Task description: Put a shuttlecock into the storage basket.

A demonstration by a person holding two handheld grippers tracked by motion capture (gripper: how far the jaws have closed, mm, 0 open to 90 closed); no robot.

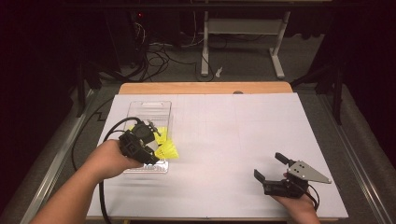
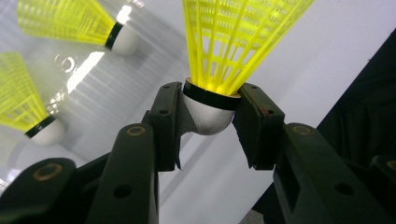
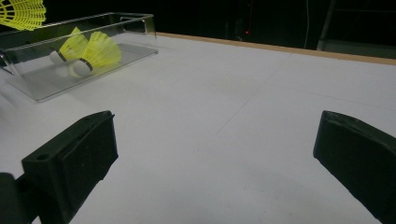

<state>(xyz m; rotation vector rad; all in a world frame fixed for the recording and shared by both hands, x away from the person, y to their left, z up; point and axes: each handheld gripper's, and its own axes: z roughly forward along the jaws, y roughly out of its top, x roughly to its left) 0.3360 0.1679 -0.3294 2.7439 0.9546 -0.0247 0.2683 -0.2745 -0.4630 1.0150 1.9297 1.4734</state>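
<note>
My left gripper (image 1: 155, 150) is shut on the white cork base of a yellow shuttlecock (image 2: 219, 51), whose skirt fans out beyond the pads. In the high view that shuttlecock (image 1: 168, 150) hangs at the near right edge of a clear plastic box (image 1: 149, 106). Two more yellow shuttlecocks (image 2: 70, 23) (image 2: 23, 107) lie inside the box, and the right gripper view shows them too (image 3: 93, 51). My right gripper (image 1: 269, 165) rests at the table's near right, far from the box, jaws wide open with nothing between them (image 3: 215, 140).
A white sheet (image 1: 233, 135) covers the table, with a wooden edge (image 1: 205, 87) at the far side. Beyond it stand a table frame (image 1: 243, 42) and floor cables. The left gripper's cable (image 1: 100, 186) trails off the near edge.
</note>
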